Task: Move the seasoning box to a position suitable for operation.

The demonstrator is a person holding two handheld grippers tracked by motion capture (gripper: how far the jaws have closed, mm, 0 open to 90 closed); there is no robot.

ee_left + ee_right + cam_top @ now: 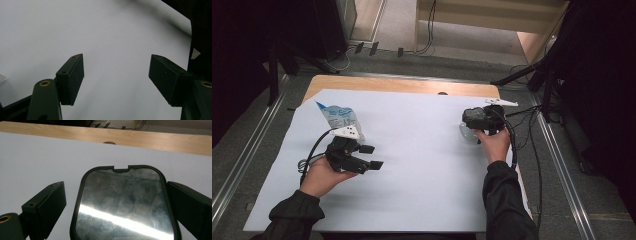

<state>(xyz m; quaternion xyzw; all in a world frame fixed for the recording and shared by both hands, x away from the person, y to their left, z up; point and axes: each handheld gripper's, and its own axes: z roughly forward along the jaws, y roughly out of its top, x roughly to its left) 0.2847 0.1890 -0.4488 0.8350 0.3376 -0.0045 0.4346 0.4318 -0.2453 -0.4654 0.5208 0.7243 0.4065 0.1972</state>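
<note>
A clear-lidded container with a dark rim (122,202) lies on the white sheet at the right (467,134). My right gripper (116,187) stands over it, open, with a jaw on each side of the lid. A strip of sheet shows between the left jaw and the rim, while the right jaw sits close against it. From above, the right gripper (476,121) points down at the container. My left gripper (371,156) rests low at the left, open, and nothing sits between its jaws (116,58).
A crumpled clear bag with blue print (337,116) lies just behind the left gripper. The white sheet (412,150) covers most of the wooden table (402,85). Cables trail off the right edge. Dark stands and floor rails surround the table.
</note>
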